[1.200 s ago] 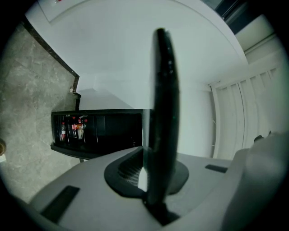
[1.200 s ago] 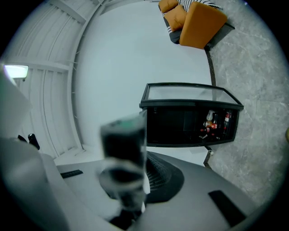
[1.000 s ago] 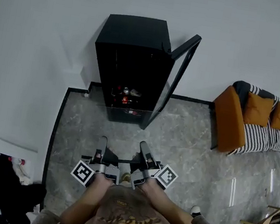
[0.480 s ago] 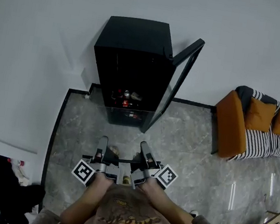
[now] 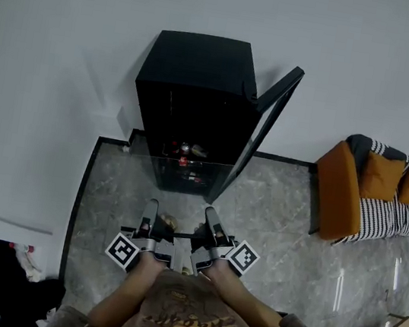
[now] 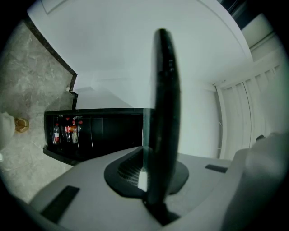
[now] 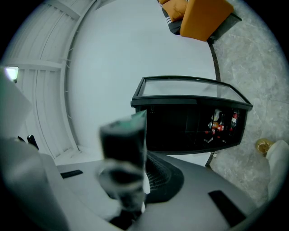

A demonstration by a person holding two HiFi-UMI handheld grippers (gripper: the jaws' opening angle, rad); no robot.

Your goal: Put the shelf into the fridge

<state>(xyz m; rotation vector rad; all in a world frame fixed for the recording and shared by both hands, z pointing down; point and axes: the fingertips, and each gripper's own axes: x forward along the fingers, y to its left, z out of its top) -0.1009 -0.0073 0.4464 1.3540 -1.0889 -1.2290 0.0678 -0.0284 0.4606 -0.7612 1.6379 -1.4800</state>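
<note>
Approach step: left gripper [image 5: 150,212] and right gripper [image 5: 211,220] each have jaws pinched nearly shut on the glass shelf [image 5: 177,193], held before the open fridge [image 5: 192,95]; next move likely calls for advancing and slotting it in level.

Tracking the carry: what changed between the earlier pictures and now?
The person has moved slightly toward the fridge, which now sits lower in the head view; the sofa slid rightward. Unchanged: left gripper and right gripper stay shut on the glass shelf, and the fridge door stays open.
</note>
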